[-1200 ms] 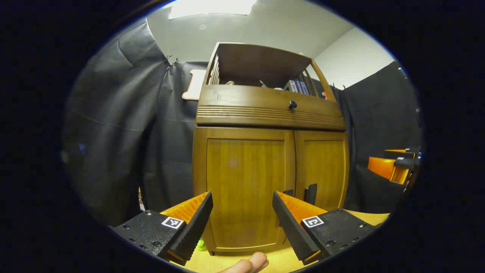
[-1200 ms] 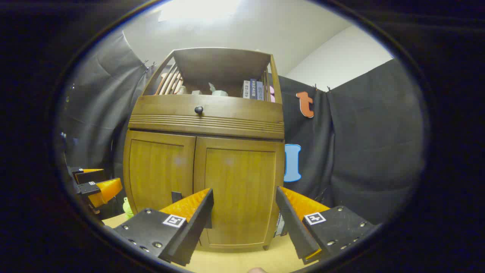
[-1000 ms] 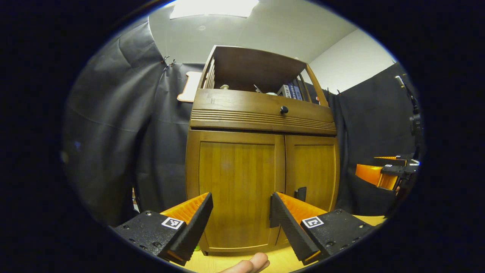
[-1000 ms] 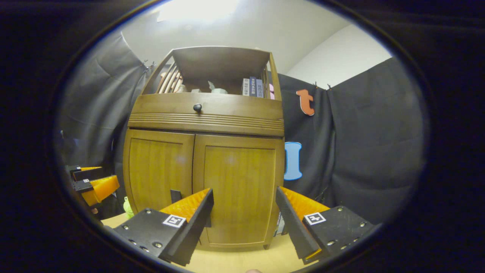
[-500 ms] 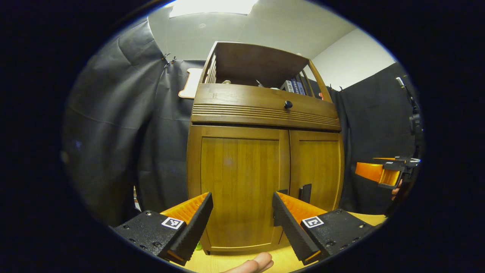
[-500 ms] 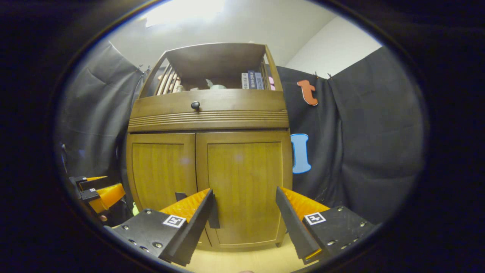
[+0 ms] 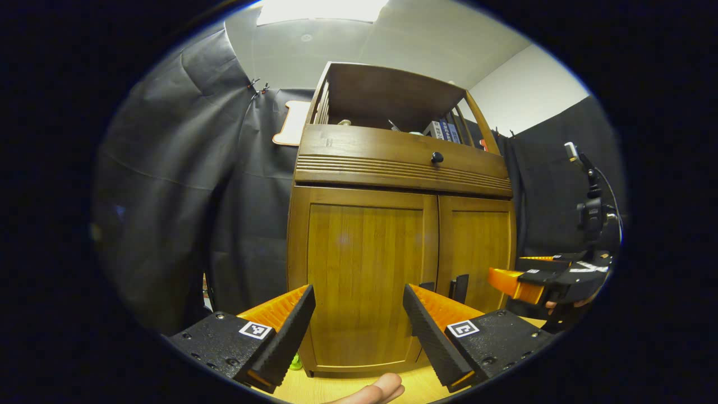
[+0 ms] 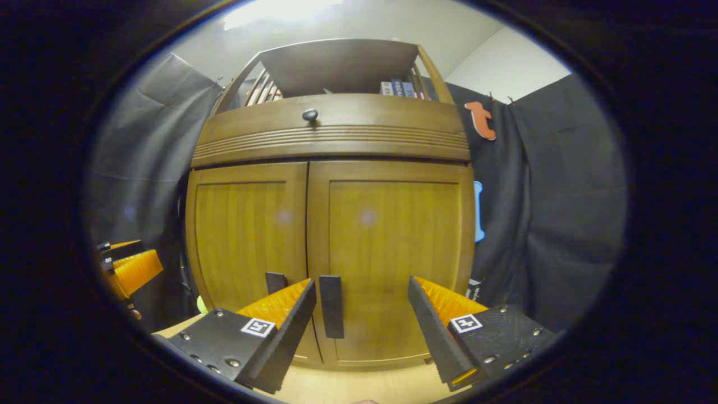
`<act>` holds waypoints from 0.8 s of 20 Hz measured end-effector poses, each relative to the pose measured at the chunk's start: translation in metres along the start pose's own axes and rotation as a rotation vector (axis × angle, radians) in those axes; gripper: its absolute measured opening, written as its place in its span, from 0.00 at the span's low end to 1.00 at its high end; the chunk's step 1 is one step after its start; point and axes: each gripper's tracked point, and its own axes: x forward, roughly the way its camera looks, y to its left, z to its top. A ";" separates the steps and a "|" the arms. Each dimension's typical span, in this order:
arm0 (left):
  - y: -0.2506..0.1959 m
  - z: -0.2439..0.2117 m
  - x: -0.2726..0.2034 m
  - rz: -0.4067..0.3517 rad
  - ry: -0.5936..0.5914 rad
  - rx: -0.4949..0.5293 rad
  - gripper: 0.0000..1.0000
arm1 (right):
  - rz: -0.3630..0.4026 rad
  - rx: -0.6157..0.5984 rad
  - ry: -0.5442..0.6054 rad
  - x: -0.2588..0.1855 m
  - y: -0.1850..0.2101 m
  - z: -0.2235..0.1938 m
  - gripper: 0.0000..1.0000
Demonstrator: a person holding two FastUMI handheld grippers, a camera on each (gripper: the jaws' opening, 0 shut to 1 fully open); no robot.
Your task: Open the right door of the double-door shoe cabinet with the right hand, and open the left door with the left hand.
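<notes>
The wooden shoe cabinet (image 7: 364, 185) stands with both doors shut. In the left gripper view, its left door (image 7: 364, 264) is straight ahead of my open left gripper (image 7: 359, 331), which holds nothing. The right door (image 7: 477, 241) carries a dark handle (image 7: 460, 287), and the right gripper (image 7: 519, 280) hovers just right of it. In the right gripper view, my right gripper (image 8: 362, 331) is open and close to the right door (image 8: 392, 230). That door's dark handle (image 8: 331, 306) shows between the fingers, near the left one. The left door's handle (image 8: 275, 281) is partly hidden.
A drawer with a dark knob (image 8: 309, 115) sits above the doors, below an open shelf with books (image 7: 440, 129). The cabinet stands on a light wooden surface (image 7: 348, 387). A small green object (image 7: 295, 362) lies at its left foot. A camera on a stand (image 7: 589, 210) rises at the right.
The right gripper has moved forward, close to the cabinet, so the right door's handle now shows between its fingers. The left gripper has barely shifted. Both doors stay shut.
</notes>
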 end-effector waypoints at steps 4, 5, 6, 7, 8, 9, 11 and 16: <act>0.008 -0.006 0.007 0.016 0.022 -0.015 0.98 | 0.019 -0.022 0.068 0.039 0.020 -0.033 0.94; 0.011 -0.007 0.008 0.022 0.026 -0.018 0.97 | 0.027 -0.010 0.090 0.047 0.024 -0.042 0.98; 0.012 -0.008 0.010 0.026 0.030 -0.022 0.97 | 0.039 0.011 0.106 0.054 0.028 -0.051 0.97; 0.013 -0.008 0.011 0.029 0.032 -0.023 0.98 | 0.057 0.024 0.120 0.060 0.032 -0.058 0.97; 0.016 -0.008 0.011 0.031 0.033 -0.023 0.97 | 0.072 0.027 0.131 0.062 0.034 -0.066 0.94; 0.016 -0.008 0.012 0.033 0.033 -0.022 0.97 | 0.090 0.026 0.134 0.067 0.037 -0.071 0.98; 0.015 -0.009 0.013 0.025 0.036 -0.023 0.96 | 0.078 0.036 0.133 0.076 0.043 -0.074 0.75; 0.015 -0.010 0.015 0.028 0.040 -0.020 0.98 | 0.129 0.029 0.089 0.073 0.033 -0.074 0.31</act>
